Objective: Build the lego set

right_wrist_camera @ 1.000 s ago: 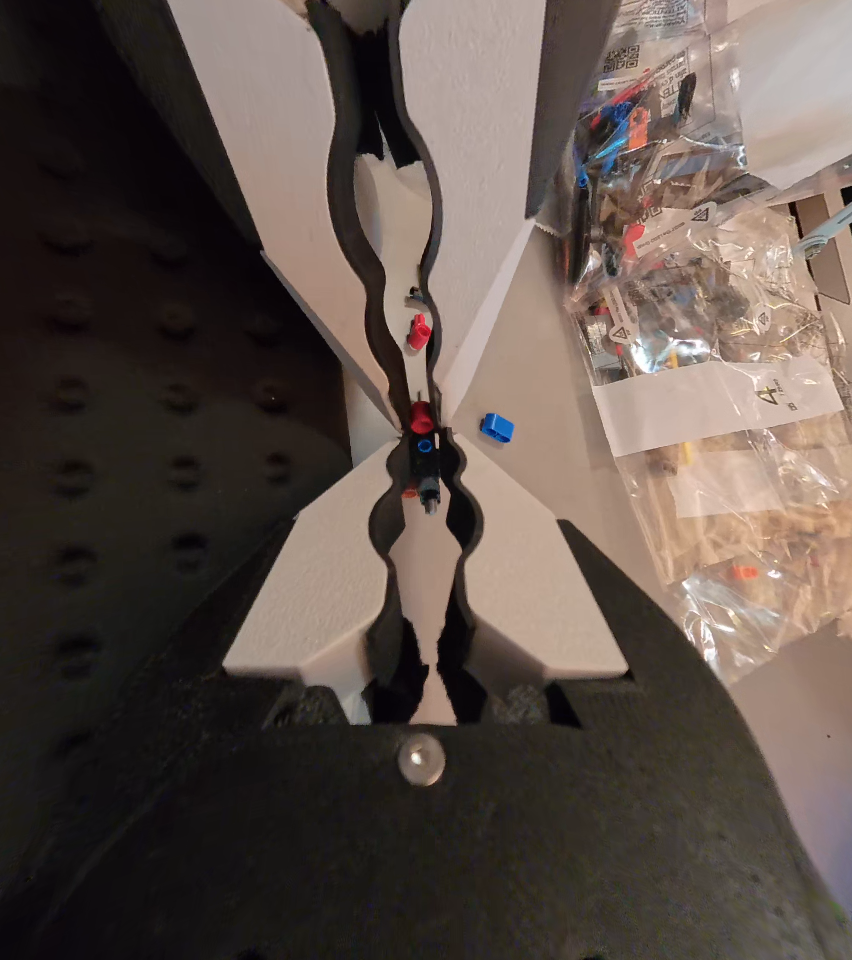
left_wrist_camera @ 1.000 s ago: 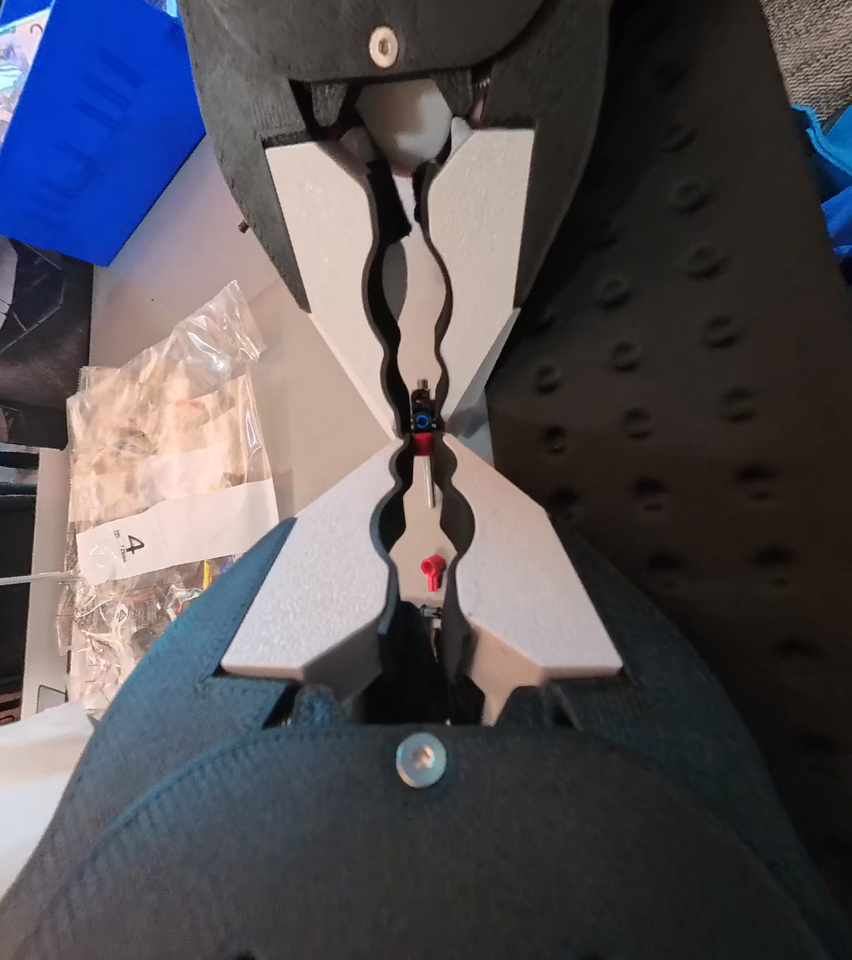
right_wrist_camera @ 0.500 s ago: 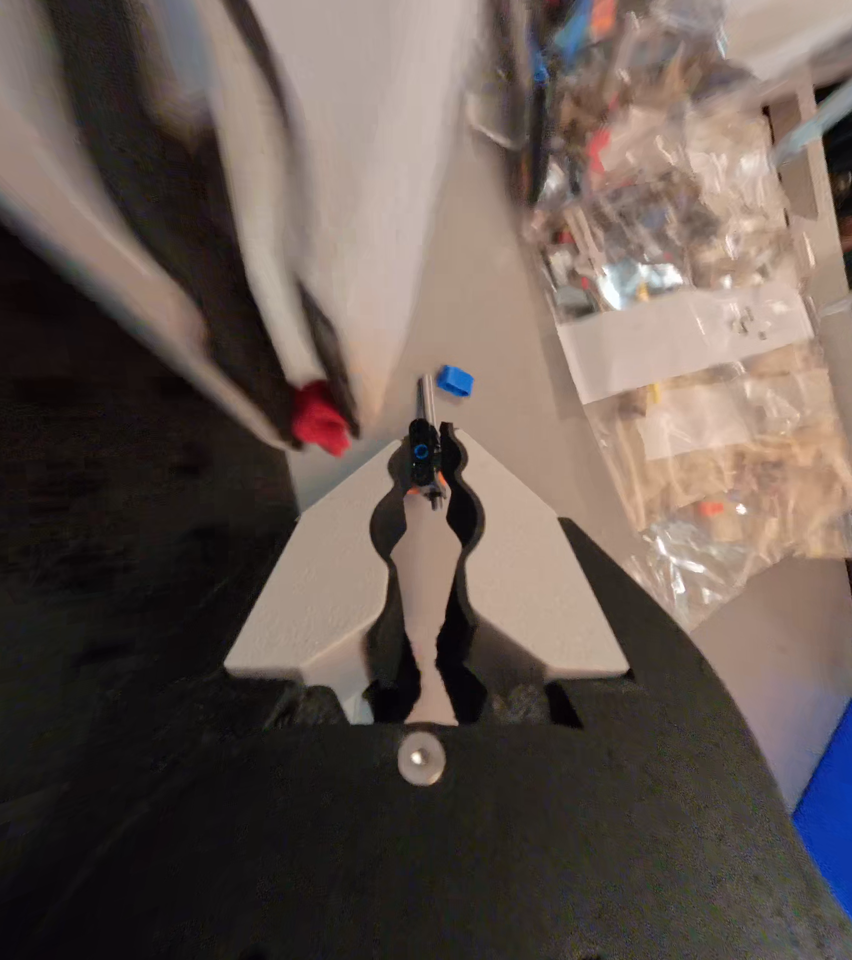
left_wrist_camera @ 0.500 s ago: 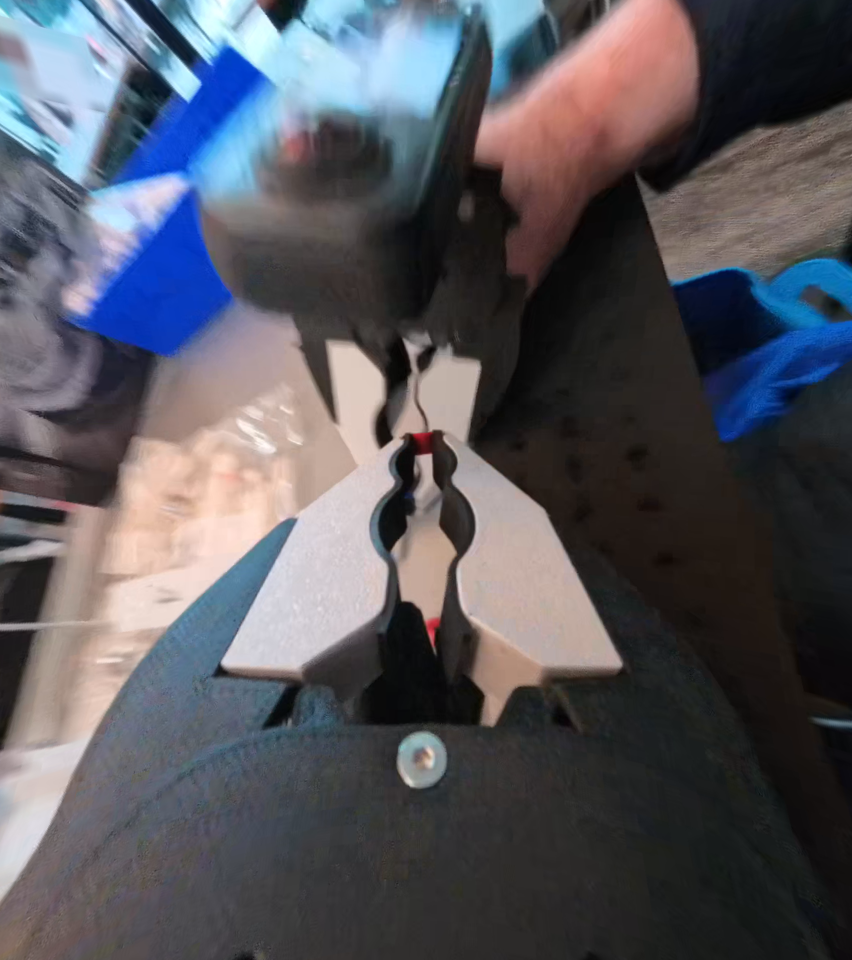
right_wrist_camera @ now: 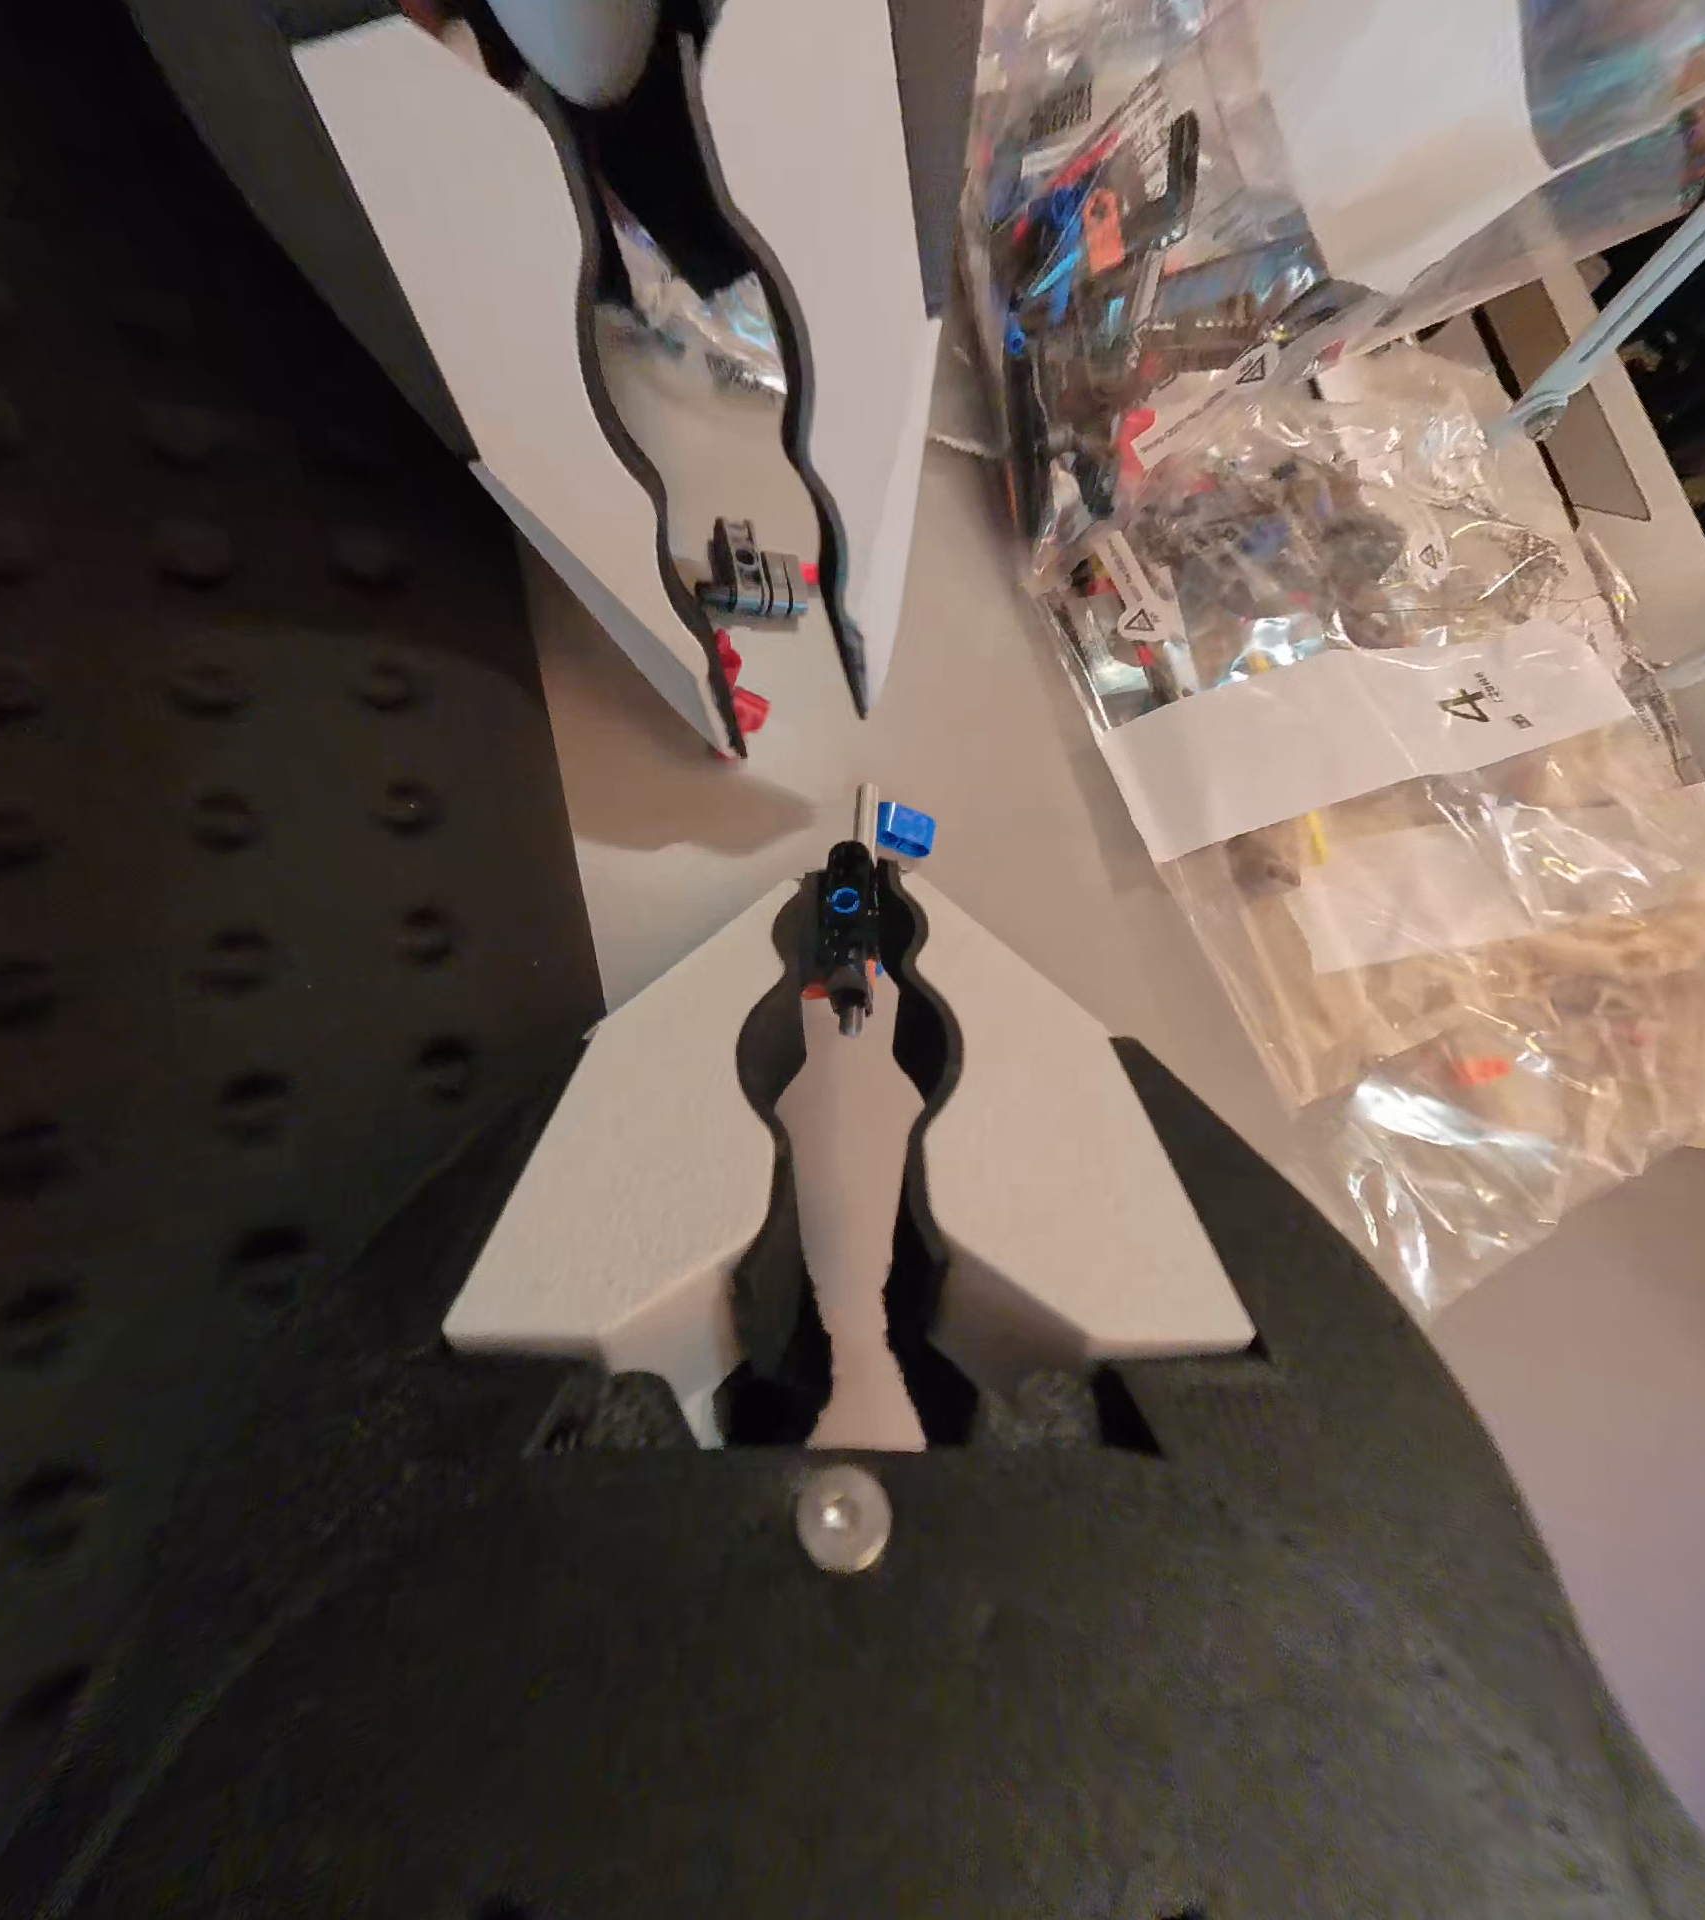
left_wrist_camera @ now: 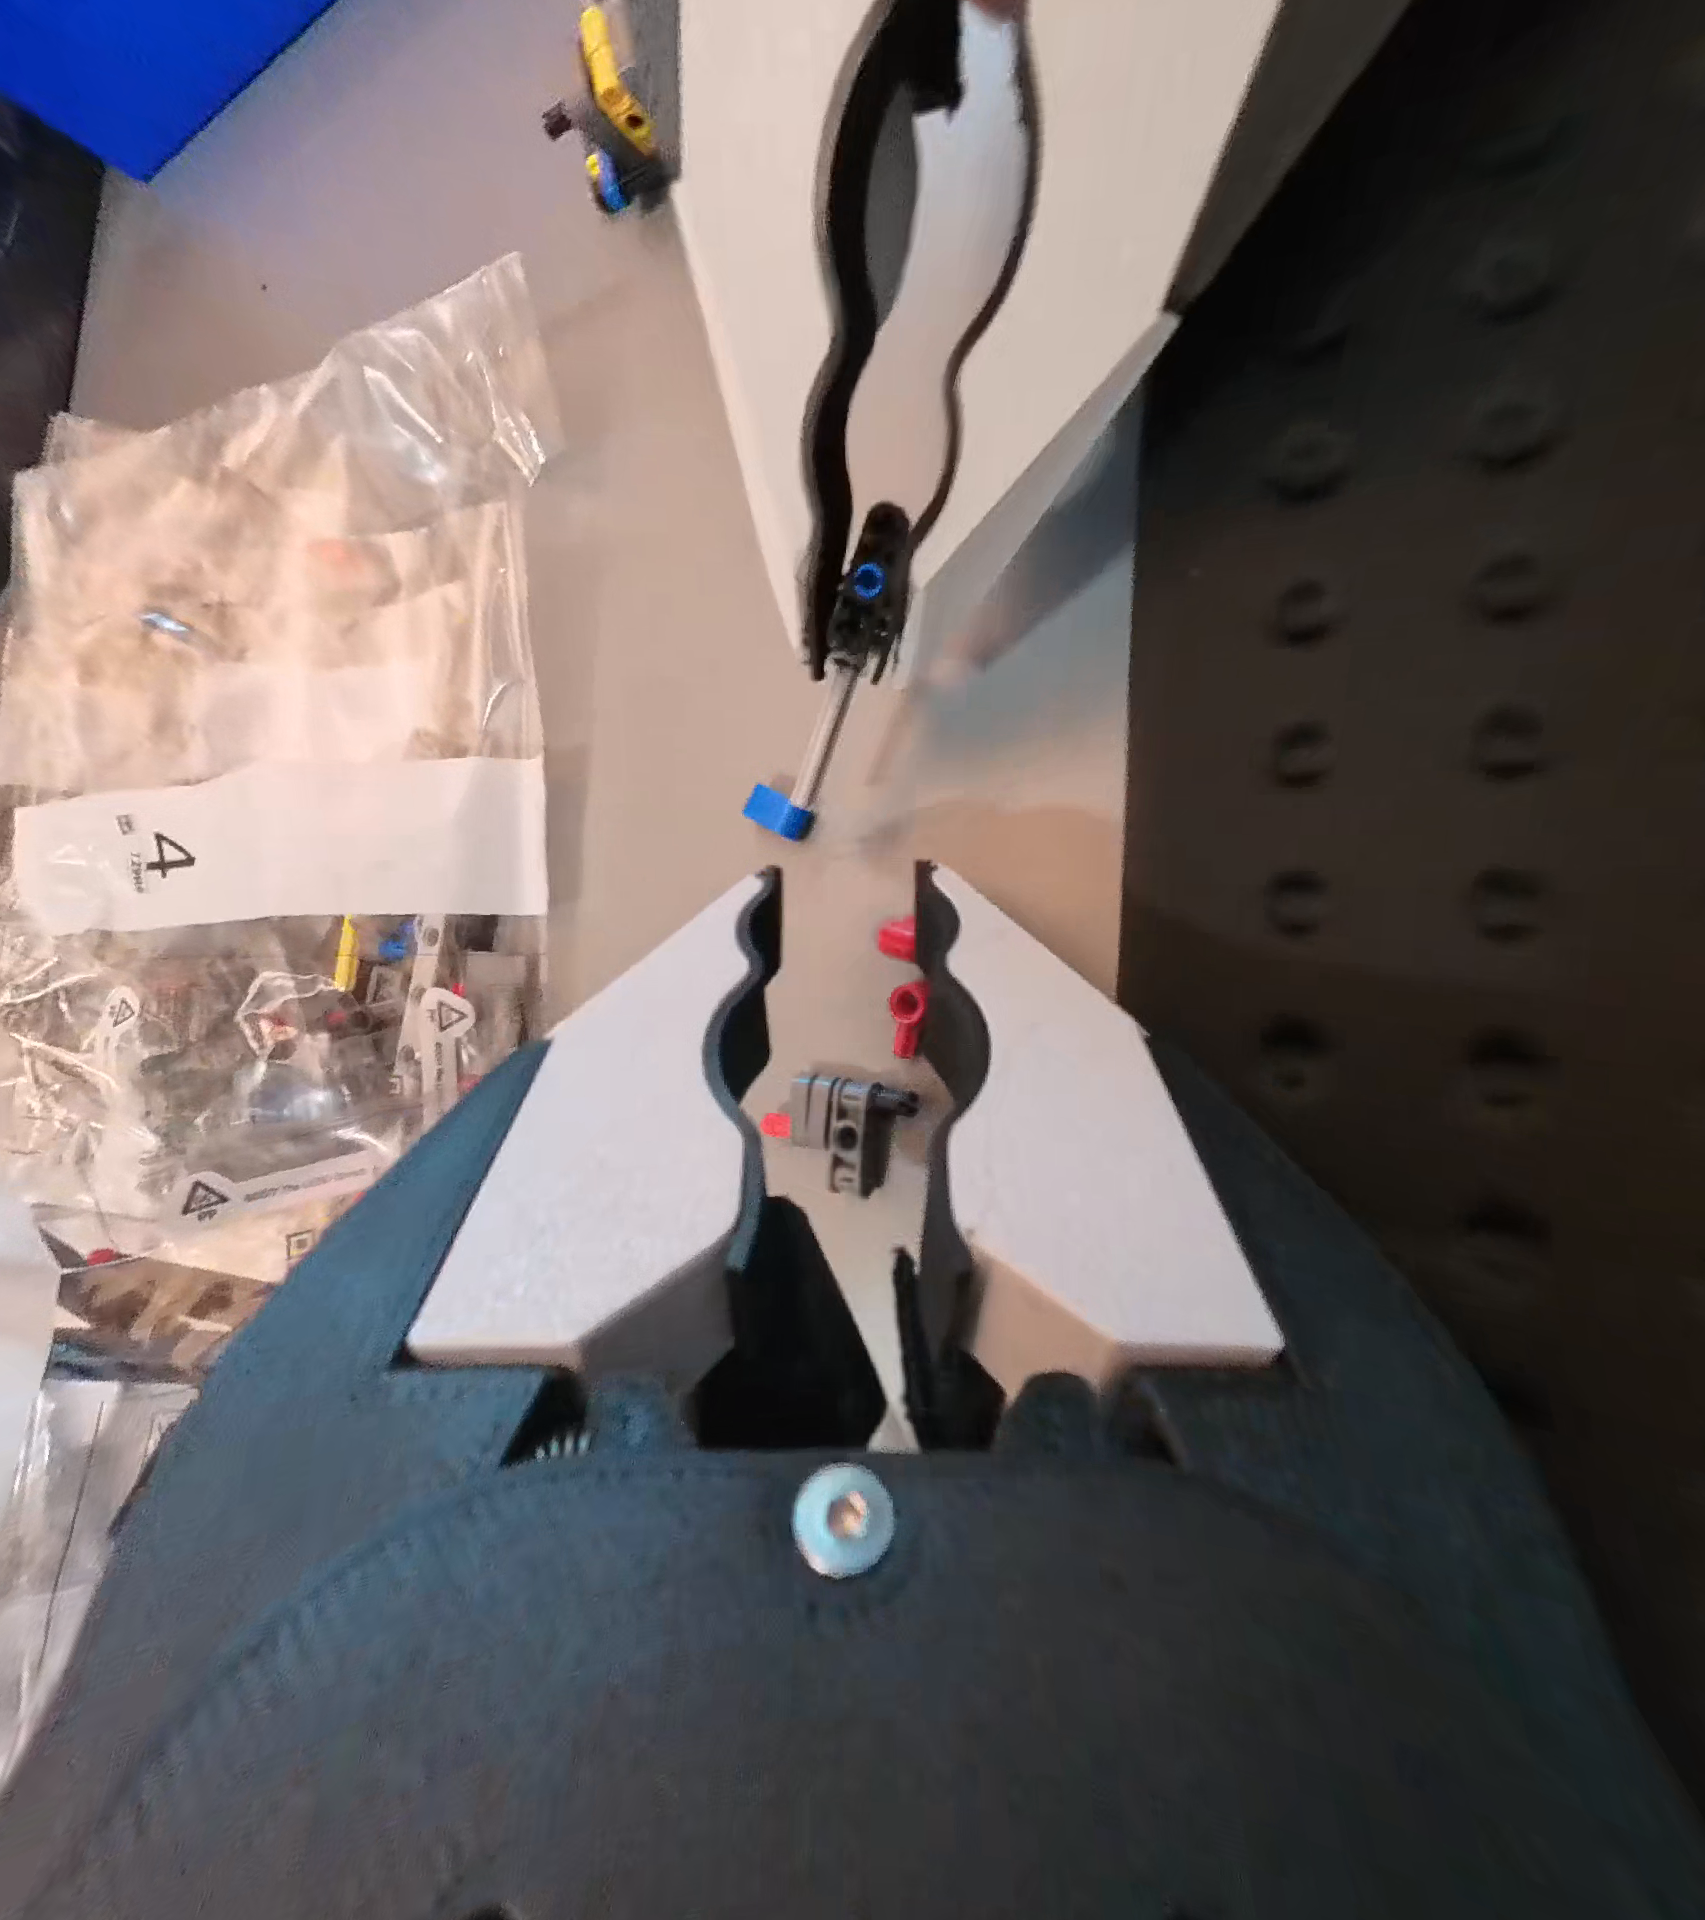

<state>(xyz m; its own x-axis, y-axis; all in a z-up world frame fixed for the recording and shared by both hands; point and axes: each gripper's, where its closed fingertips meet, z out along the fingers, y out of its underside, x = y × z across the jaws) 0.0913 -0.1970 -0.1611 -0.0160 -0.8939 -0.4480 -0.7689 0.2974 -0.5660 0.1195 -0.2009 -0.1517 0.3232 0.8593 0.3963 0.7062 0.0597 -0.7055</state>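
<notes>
My right hand-held gripper (right_wrist_camera: 853, 914) is clamped on a small black assembly (right_wrist_camera: 846, 920), its grey axle (right_wrist_camera: 863, 819) pointing forward along the fingers toward the blue connector (right_wrist_camera: 905, 828), which lies on the counter (right_wrist_camera: 983, 779) just beside the axle tip. My left hand-held gripper (left_wrist_camera: 848, 883) stands apart and empty, over two red pins (left_wrist_camera: 905, 977) and a grey block (left_wrist_camera: 843, 1127). Parts bags (right_wrist_camera: 1367, 727) crowd one side and a dark studded panel (right_wrist_camera: 204, 727) the other, leaving a narrow lane between.

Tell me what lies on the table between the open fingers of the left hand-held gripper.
A grey connector block and small red pins lie between the left hand-held gripper's fingers. Anything beneath the fingers themselves is hidden.
</notes>
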